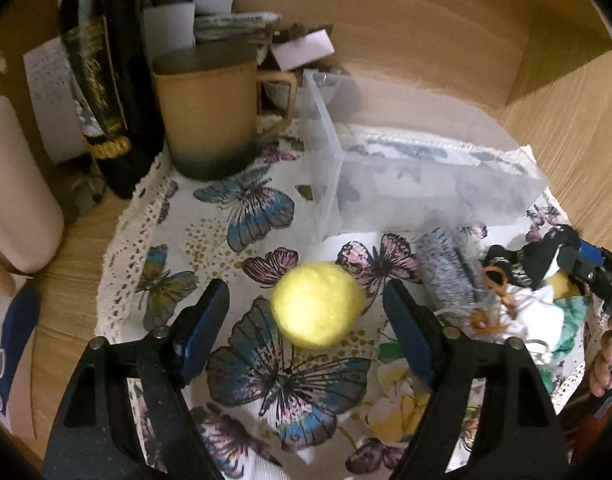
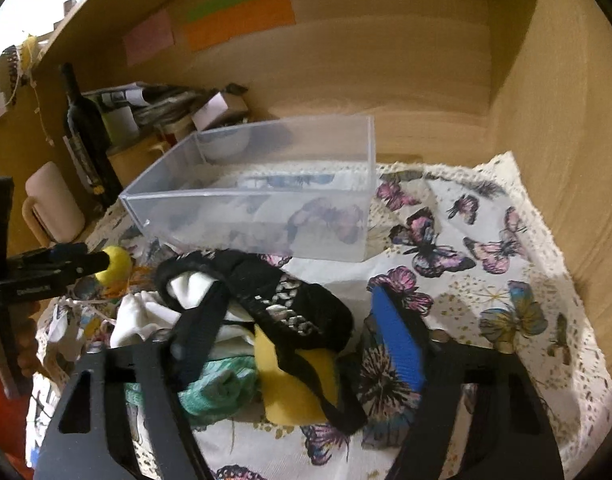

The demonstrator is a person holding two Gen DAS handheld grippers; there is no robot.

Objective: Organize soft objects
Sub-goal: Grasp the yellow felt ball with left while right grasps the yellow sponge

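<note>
One clear plastic box (image 2: 249,200) at twelve o'clock on one butterfly cloth (image 2: 486,280), and one yellow ball (image 1: 318,304) at centre. Two mugs, one tan (image 1: 209,116) and one pale pink (image 2: 53,204), at ten o'clock. One dark bottle (image 2: 85,136) beside them, one pair of grippers, left (image 1: 306,308) and right (image 2: 301,328).

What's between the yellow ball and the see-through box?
Only butterfly cloth. In the left wrist view, the yellow ball sits apart from the see-through box, and nothing else lies on that short stretch between them.
</note>
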